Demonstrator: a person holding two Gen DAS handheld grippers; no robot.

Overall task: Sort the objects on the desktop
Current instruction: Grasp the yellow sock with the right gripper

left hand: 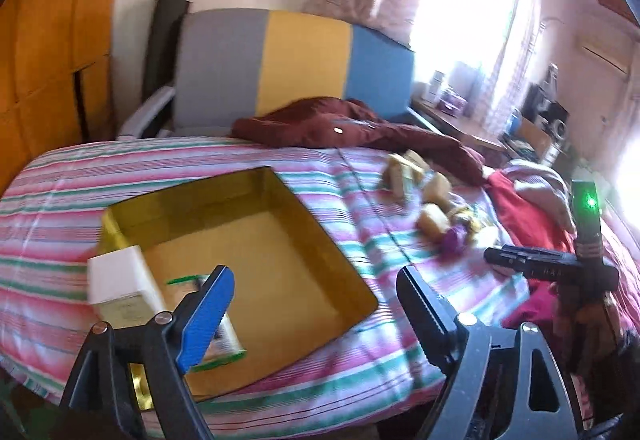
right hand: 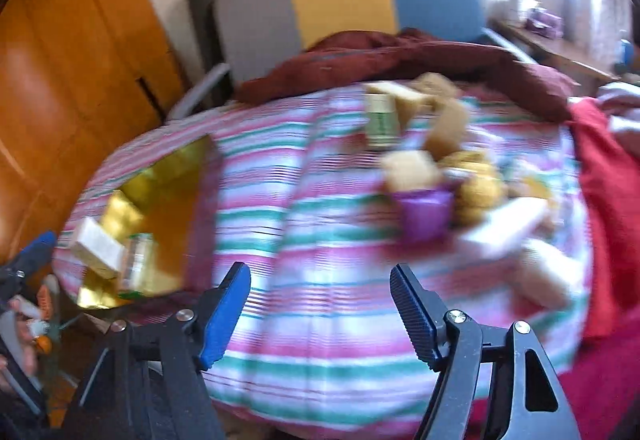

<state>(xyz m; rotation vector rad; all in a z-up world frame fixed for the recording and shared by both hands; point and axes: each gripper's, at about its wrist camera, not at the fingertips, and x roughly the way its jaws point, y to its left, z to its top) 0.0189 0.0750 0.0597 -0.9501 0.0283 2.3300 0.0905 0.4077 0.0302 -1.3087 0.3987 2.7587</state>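
Observation:
A gold open tin box (left hand: 256,240) lies on the striped bed cover; it also shows in the right wrist view (right hand: 160,200). A white box (left hand: 118,286) and a green-edged packet (left hand: 224,336) rest in its near corner. My left gripper (left hand: 316,304) is open and empty above the tin's near edge. A pile of small boxes and packets (left hand: 432,208) lies to the right. In the right wrist view the pile holds a purple cup (right hand: 424,212), a green box (right hand: 382,122) and a white box (right hand: 504,226). My right gripper (right hand: 320,304) is open and empty, short of the pile.
A dark red blanket (left hand: 340,128) lies at the bed's far side before a grey, yellow and blue headboard (left hand: 300,64). Red cloth (right hand: 604,200) covers the right edge. An orange wardrobe (right hand: 72,60) stands left. The right gripper's body (left hand: 560,264) shows in the left wrist view.

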